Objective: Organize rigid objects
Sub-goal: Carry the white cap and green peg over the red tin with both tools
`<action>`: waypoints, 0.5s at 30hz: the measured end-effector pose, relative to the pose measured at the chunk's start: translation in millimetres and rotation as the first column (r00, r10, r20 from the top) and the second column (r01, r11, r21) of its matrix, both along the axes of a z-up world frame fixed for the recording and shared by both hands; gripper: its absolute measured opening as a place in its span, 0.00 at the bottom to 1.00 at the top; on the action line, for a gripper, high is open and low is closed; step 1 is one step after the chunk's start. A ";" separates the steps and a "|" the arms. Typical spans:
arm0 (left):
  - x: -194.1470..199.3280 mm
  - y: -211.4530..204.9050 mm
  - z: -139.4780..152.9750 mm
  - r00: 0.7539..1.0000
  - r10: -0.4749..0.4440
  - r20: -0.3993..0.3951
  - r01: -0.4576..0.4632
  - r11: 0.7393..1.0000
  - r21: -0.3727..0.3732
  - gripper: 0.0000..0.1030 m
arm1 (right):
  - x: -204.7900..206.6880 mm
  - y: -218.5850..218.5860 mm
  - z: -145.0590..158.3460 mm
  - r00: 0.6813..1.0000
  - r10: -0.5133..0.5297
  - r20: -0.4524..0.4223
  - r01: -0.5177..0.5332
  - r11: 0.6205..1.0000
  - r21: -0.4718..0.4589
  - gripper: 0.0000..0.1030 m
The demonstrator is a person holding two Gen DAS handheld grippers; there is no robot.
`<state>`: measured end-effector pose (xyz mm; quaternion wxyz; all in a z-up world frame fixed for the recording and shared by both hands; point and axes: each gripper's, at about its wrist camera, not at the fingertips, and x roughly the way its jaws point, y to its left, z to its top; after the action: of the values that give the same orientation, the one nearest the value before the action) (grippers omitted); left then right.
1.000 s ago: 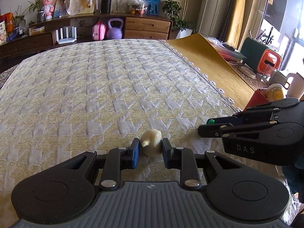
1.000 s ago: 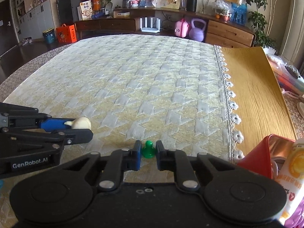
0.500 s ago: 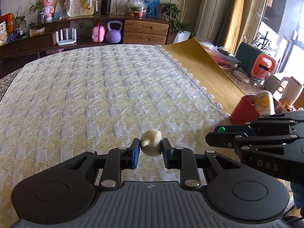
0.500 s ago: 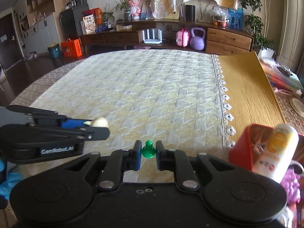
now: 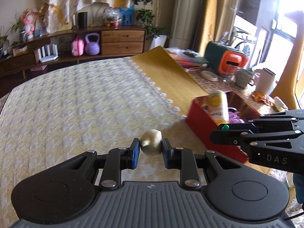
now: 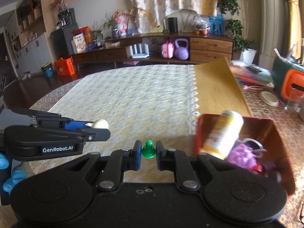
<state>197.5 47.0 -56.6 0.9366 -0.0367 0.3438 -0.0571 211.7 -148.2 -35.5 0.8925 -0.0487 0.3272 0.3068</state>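
My left gripper [image 5: 150,148] is shut on a cream garlic bulb [image 5: 151,142], held above the patterned tablecloth [image 5: 76,104]. My right gripper [image 6: 148,153] is shut on a small green pawn-shaped piece [image 6: 148,150]. In the left wrist view the right gripper [image 5: 220,131] shows at the right with the green piece [image 5: 225,127] at its tip, just in front of the red box [image 5: 205,129]. The right wrist view has the left gripper [image 6: 102,127] at the left, garlic bulb [image 6: 99,123] in its tip. The red box [image 6: 197,133] holds a yellow-white bottle [image 6: 222,134] and purple things [image 6: 241,154].
A bare wooden strip [image 6: 218,89] runs beside the cloth's lace edge. Right of it lie papers, an orange-and-green case [image 5: 226,60], a mug [image 5: 243,77] and a white jug [image 5: 266,82]. A long sideboard [image 6: 152,51] with a purple kettlebell stands behind the table.
Both grippers have risen and swung right with their objects still held. The red box has come into fuller view, closer to both grippers.
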 end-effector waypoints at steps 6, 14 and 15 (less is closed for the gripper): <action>-2.9 -35.3 17.0 0.997 -0.066 0.029 0.065 0.998 0.027 0.24 | -6.0 -39.2 9.6 0.998 -0.064 0.021 0.063 0.997 0.032 0.14; 1.2 -85.2 28.2 0.989 -0.141 0.041 0.139 0.989 0.055 0.24 | -9.0 -92.1 12.0 0.989 -0.142 0.040 0.140 0.989 0.054 0.14; 2.2 -91.5 28.3 0.988 -0.151 0.041 0.148 0.987 0.060 0.24 | -9.0 -98.8 11.2 0.987 -0.153 0.040 0.150 0.987 0.057 0.14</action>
<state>199.7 -44.5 -28.3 0.9379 0.0173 0.3258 -0.1181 202.7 -247.0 -24.2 0.9212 -0.0062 0.3017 0.2456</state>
